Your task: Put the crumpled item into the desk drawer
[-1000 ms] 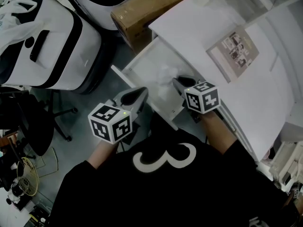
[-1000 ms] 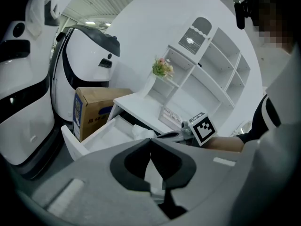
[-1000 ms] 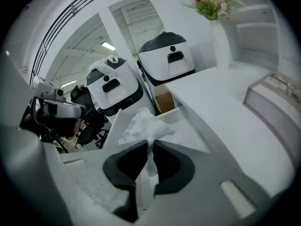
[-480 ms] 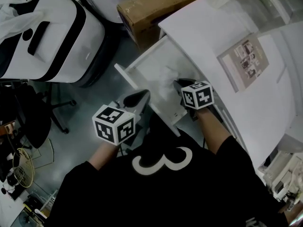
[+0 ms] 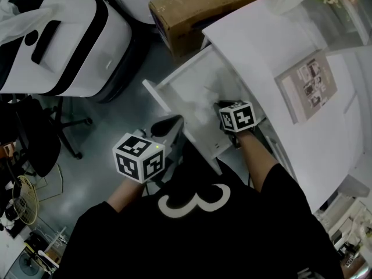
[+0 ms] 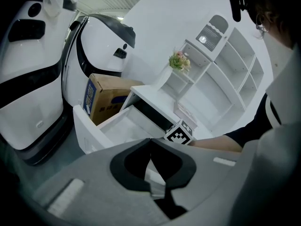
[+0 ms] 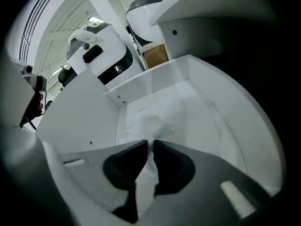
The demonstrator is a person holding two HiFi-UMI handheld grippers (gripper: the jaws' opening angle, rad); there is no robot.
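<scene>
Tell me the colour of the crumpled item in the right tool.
White crumpled item, clearest in the right gripper view, pinched by the right tool over the drawer.

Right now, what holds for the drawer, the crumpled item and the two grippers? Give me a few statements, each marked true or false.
1. The drawer stands pulled open. True.
2. The right gripper has its jaws shut on the crumpled tissue. True.
3. The tissue lies loose on top of the desk. False: the right jaws pinch it over the drawer's inside.
4. The left gripper grips the drawer's front. False: its jaws are together on nothing, outside the drawer.
5. A cardboard box sits beside the desk. True.
</scene>
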